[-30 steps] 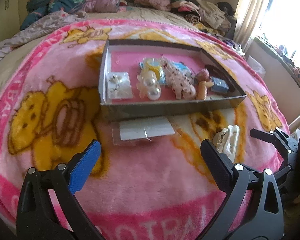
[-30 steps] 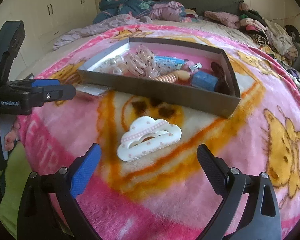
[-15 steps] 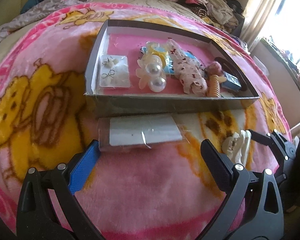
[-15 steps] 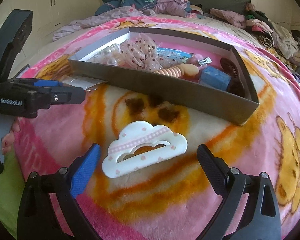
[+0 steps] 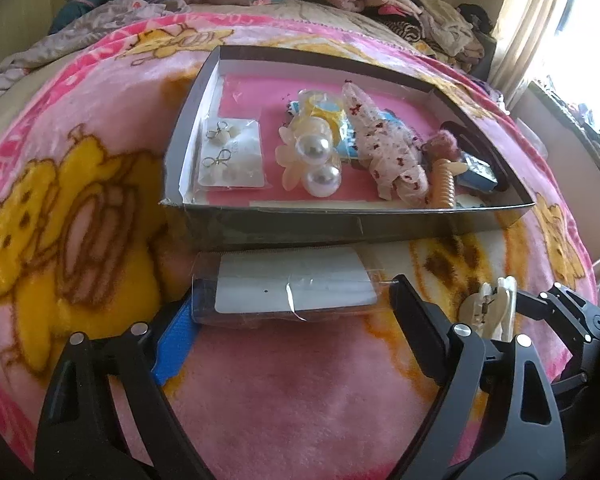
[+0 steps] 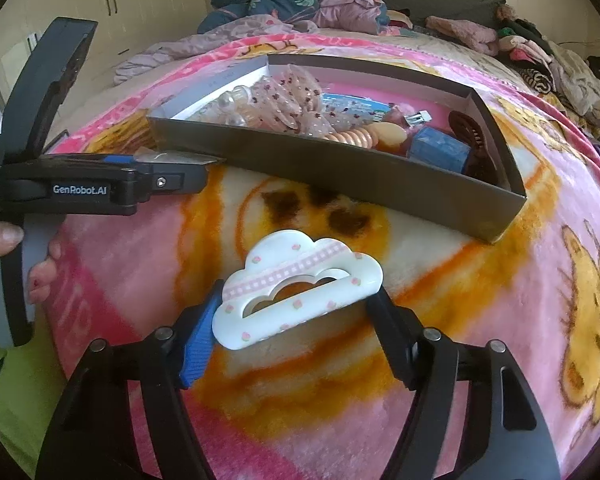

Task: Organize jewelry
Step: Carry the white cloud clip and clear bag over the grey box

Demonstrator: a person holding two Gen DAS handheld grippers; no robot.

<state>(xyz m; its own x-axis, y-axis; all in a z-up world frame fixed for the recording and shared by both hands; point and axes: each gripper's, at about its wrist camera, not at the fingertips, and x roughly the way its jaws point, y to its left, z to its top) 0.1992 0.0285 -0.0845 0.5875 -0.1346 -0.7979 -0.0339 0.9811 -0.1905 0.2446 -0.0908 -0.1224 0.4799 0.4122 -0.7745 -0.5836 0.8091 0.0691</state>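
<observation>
Between the fingers of the left gripper [image 5: 292,308] lies a flat clear packet [image 5: 288,286] with a white card inside it, resting on the pink blanket [image 5: 300,392] just in front of the box [image 5: 340,228]. The fingers are wide apart, one at each end of the packet, and seem to be just touching it, but they are not squeezing it yet. Between the fingers of the right gripper [image 6: 296,320] sits the white cloud hair clip [image 6: 296,288], also on the blanket, near the box. These fingers are wide too and sit right at the clip's two ends. The packet is thin and slippery, so it could bend or slide out when the fingers close. The clip is smooth and curved, so it could pop out sideways. The soft blanket may also get pinched if the fingers go too low.
</observation>
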